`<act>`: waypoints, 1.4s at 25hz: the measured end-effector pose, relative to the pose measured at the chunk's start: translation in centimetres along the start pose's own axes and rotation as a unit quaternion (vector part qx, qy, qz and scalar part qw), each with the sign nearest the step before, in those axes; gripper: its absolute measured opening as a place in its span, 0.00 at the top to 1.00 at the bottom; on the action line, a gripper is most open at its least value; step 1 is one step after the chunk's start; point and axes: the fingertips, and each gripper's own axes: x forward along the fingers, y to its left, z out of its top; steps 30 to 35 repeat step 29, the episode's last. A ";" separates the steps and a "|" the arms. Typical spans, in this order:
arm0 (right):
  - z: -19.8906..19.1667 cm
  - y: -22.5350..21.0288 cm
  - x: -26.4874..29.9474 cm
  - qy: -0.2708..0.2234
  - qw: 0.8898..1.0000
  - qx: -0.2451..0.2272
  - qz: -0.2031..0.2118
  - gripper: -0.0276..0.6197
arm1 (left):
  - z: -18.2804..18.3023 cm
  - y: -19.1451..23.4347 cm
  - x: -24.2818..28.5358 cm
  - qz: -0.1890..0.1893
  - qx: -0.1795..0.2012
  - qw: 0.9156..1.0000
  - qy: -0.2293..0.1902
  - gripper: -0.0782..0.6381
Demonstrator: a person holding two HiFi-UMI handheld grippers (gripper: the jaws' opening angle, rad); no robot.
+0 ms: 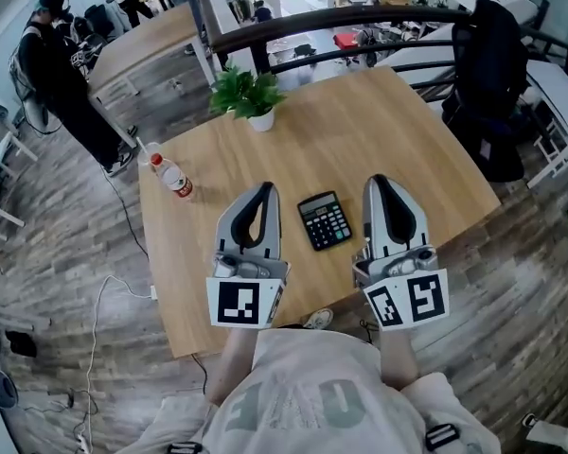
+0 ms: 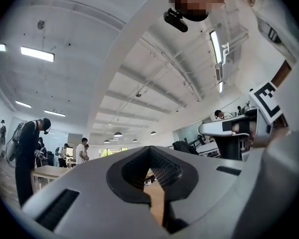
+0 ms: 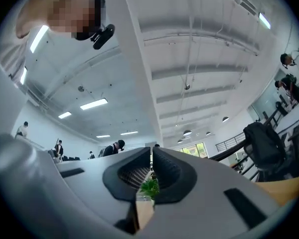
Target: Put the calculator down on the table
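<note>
Nearest, just left of the calculator (image 1: 324,219): the left gripper (image 1: 265,191), fingers pressed together, nothing pinched. Just right of the calculator: the right gripper (image 1: 379,182), fingers also pressed together and empty. Both apart from the calculator, noses tilted up, away from the table (image 1: 388,112).

Between the two grippers: the calculator itself, flat on the wood, keys up, near the front edge, touched by nothing. Judging from this, already put down; probably only the retreat left.

To finish well:
- Draw both grippers back and up, away from the calculator, never across it.
- Avoid sweeping a closed tip sideways toward the calculator; such a light, flat thing probably slides easily on smooth wood, and the front edge is close.
- Leave the fingers closed; no need to open them beside the calculator.
- Look once more for all of the calculator resting on the table, no corner over the edge.

Farther, left of and beyond the calculator: a bottle (image 1: 173,177) with a red cap, well apart; mind it if the left gripper swings wide. Straight beyond the calculator, at the far edge: a small plant (image 1: 250,93) in a white pot, out of the way. Far right of the calculator, off the table: a black bag (image 1: 488,74), no concern.
</note>
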 end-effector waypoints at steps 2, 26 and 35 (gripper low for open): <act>-0.8 0.5 -0.2 0.014 1.000 -0.015 0.000 0.93 | 0.1 -0.5 0.1 -0.002 0.002 1.000 -0.002 0.88; -3.2 0.1 -0.4 0.088 0.994 -0.071 -0.009 0.93 | 0.0 0.4 0.0 0.030 0.008 1.000 -0.004 0.88; -3.1 0.1 0.8 0.081 0.994 -0.071 0.001 0.93 | 0.3 1.0 1.1 0.030 0.014 0.999 -0.015 0.88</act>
